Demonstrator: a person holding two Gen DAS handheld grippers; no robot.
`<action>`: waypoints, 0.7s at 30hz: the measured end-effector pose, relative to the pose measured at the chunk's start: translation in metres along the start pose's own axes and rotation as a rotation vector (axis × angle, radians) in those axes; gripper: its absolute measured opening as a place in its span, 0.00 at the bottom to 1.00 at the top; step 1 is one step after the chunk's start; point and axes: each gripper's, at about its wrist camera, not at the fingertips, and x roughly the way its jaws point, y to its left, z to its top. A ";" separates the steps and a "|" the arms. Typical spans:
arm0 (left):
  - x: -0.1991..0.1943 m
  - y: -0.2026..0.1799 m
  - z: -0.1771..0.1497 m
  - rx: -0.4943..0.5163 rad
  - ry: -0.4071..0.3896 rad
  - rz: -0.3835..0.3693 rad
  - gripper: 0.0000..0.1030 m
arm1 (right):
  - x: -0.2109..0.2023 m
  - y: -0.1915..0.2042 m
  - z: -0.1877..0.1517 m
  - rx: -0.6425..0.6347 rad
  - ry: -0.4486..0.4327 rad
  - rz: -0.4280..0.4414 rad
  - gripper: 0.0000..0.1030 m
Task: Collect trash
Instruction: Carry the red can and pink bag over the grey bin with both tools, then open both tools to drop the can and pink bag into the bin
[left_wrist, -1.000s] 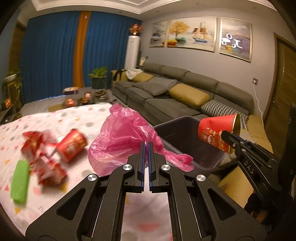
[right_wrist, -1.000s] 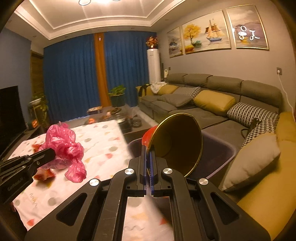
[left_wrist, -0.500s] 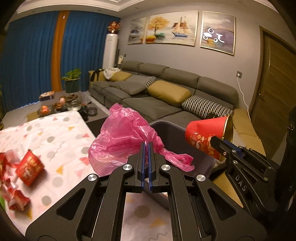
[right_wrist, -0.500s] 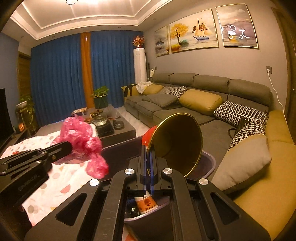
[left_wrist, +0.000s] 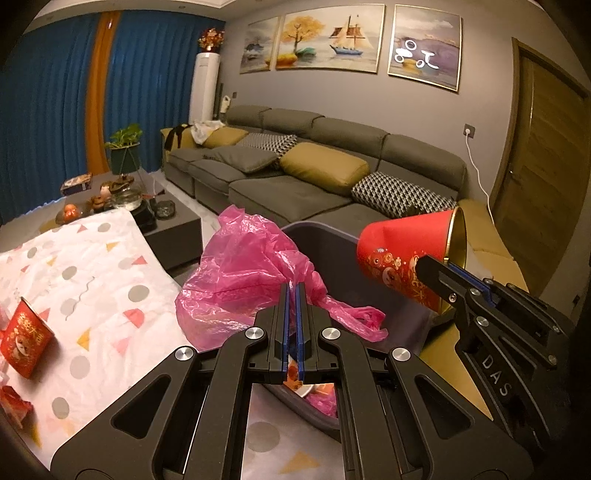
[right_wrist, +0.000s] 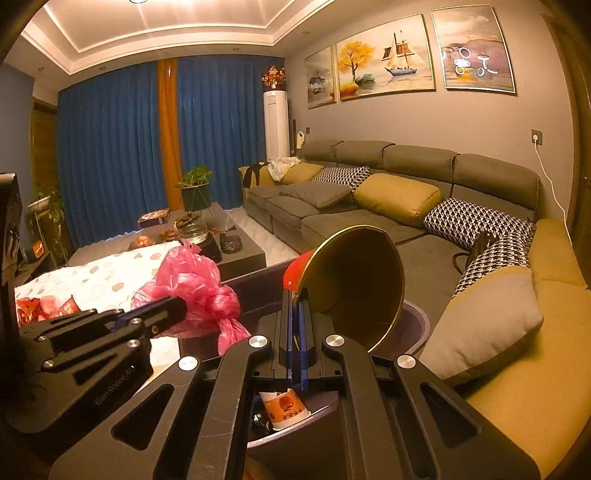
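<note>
Holding a crumpled pink plastic bag (left_wrist: 243, 273), the left gripper (left_wrist: 293, 291) has its jaws pressed together on a fold of the film, and the bag bulges out in front of the fingers with one tail hanging toward the right. The bag hangs over the near left rim of a dark grey bin (left_wrist: 321, 230), partly above the counter edge and partly above the bin opening. The right gripper (right_wrist: 295, 299) is also closed tight, pinching the wall of a red paper cup (left_wrist: 406, 251) at its gold rim; the cup lies tilted on its side with the gold inside turned to the right wrist camera, and it hangs above the bin's right side. Between the bag and the cup there is a free gap over the bin mouth. Inside the bin, low down, a white cup with orange print (right_wrist: 282, 404) and some more pink film are visible. The counter (left_wrist: 110, 266), covered with a white cloth with dots and triangles, ends just beside the bin. Near its left edge lies another red cup (left_wrist: 24, 338) on its side, with red wrappers (left_wrist: 13, 404) just below it. Beyond the bin, a grey sofa (left_wrist: 314, 184) runs along the wall, well apart from both grippers.
</note>
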 end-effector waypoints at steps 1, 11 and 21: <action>0.002 0.000 0.000 0.000 0.003 0.000 0.02 | 0.001 0.000 0.000 0.002 0.001 0.002 0.04; 0.013 -0.003 -0.004 0.001 0.036 -0.016 0.02 | 0.005 -0.004 0.001 0.005 0.008 0.007 0.04; 0.020 0.001 -0.009 -0.006 0.063 -0.029 0.02 | 0.009 -0.005 0.001 0.009 0.017 0.015 0.04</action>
